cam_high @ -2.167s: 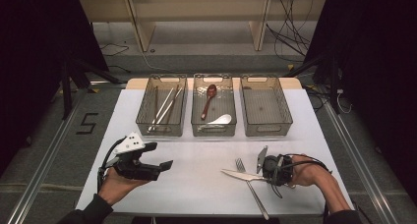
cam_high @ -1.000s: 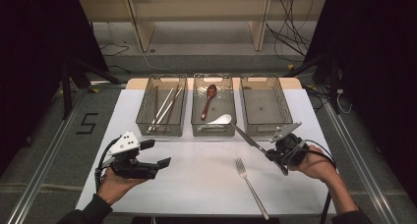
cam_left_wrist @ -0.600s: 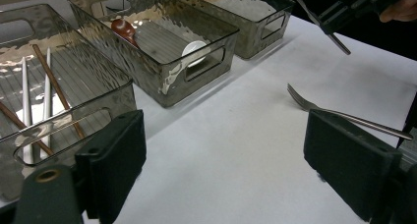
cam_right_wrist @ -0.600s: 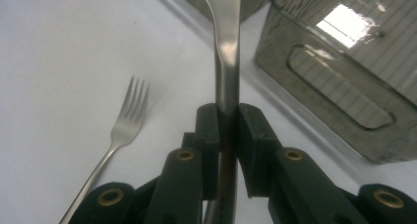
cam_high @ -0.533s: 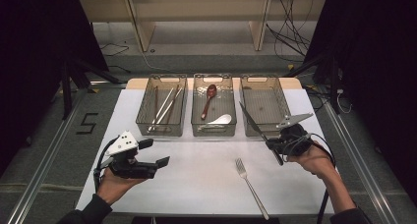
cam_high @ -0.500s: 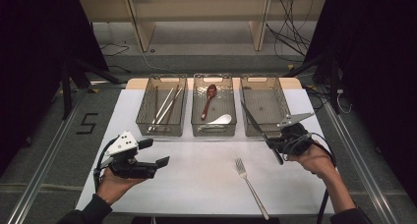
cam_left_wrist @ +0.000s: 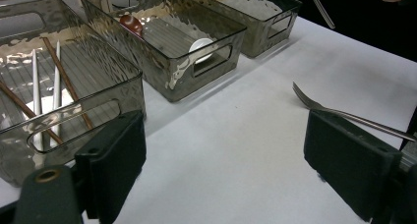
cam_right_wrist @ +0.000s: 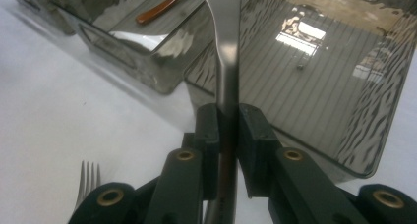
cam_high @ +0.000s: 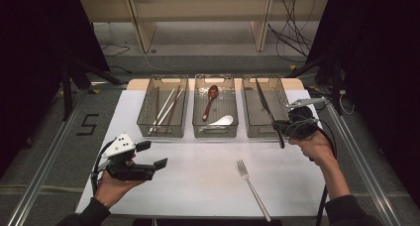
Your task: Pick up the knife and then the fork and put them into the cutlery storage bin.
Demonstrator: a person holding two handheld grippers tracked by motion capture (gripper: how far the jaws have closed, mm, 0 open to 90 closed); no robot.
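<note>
Steel knife (cam_high: 267, 109) clenched in right gripper (cam_high: 287, 128) (left gripper (cam_high: 148, 156) released); lower it level into the bin (cam_high: 250, 127) ahead, clearing the rim.

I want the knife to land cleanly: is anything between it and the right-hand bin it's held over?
Nothing visible blocks it. The right tool is shut on the knife, whose blade already reaches over the right bin. What shows of that bin's floor is bare. The fork lies on the table nearer the person, out of the path.
</note>
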